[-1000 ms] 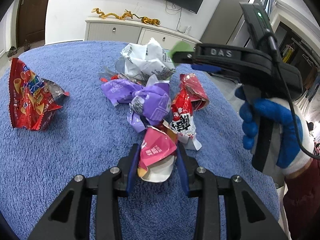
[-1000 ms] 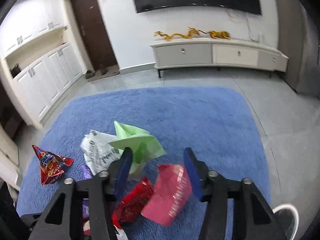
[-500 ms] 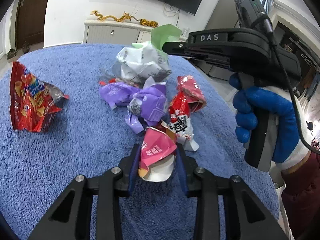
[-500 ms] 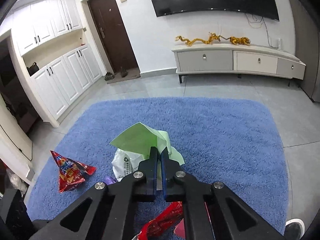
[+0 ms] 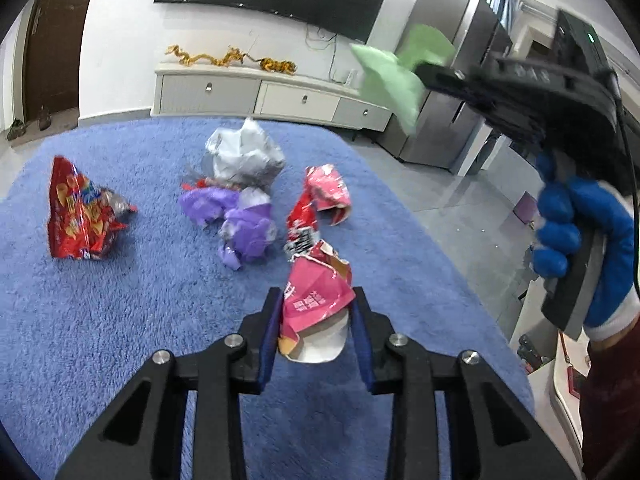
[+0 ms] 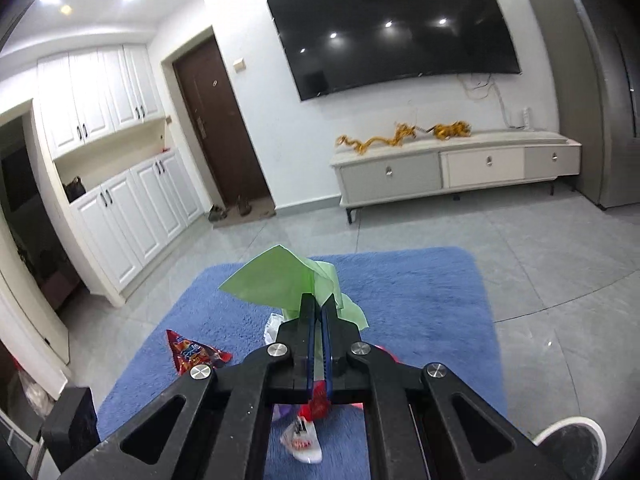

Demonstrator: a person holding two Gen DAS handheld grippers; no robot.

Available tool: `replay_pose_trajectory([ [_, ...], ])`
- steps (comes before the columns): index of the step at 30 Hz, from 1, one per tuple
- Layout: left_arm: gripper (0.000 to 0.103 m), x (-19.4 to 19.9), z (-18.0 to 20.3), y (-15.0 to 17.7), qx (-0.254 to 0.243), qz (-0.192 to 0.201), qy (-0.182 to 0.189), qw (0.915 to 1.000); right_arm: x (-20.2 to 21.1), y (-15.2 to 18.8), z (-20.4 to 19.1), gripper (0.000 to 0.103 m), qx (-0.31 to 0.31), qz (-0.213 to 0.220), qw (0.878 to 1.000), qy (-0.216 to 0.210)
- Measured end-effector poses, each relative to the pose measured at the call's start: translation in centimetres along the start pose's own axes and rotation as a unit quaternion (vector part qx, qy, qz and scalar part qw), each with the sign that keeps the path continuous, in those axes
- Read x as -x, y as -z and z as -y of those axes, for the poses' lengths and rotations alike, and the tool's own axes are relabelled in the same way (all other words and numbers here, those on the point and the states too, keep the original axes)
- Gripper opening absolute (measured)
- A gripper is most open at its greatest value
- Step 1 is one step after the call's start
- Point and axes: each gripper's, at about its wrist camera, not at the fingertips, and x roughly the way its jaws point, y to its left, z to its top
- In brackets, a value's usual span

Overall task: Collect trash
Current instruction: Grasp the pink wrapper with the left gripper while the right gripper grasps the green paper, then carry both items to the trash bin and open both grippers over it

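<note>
My left gripper (image 5: 316, 308) is shut on a pink and white wrapper (image 5: 314, 306) and holds it above the blue rug (image 5: 100, 320). My right gripper (image 6: 317, 304) is shut on a green wrapper (image 6: 280, 280) and holds it high in the air; the green wrapper also shows in the left wrist view (image 5: 396, 80). On the rug lie a red snack bag (image 5: 78, 212), a crumpled silver-white bag (image 5: 242, 156), purple wrappers (image 5: 236, 220), a red wrapper (image 5: 302, 224) and a pink wrapper (image 5: 330, 190).
A white TV cabinet (image 6: 452, 168) with gold dragon ornaments stands at the far wall under a TV. A grey fridge (image 5: 452, 120) is at the right. The rim of a white bin (image 6: 572, 440) shows at the lower right. Grey tile floor surrounds the rug.
My right gripper shut on the green wrapper and lifted it high off the pile. My left gripper rose a little with the pink and white wrapper.
</note>
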Motion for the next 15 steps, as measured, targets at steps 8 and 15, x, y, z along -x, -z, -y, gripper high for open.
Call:
replay_pose_trajectory([
  [8,0.031,1.2,6.9,-2.6,-0.05,0.016,0.044,0.9976,9.2,1.3,5.3,0.004,-0.039,0.045,0.996,0.064],
  [15,0.031,-2.8,16.6,-4.8,-0.112,-0.003,0.098,0.9889,14.8,4.3,13.1,0.004,-0.102,0.048,0.983,0.142],
])
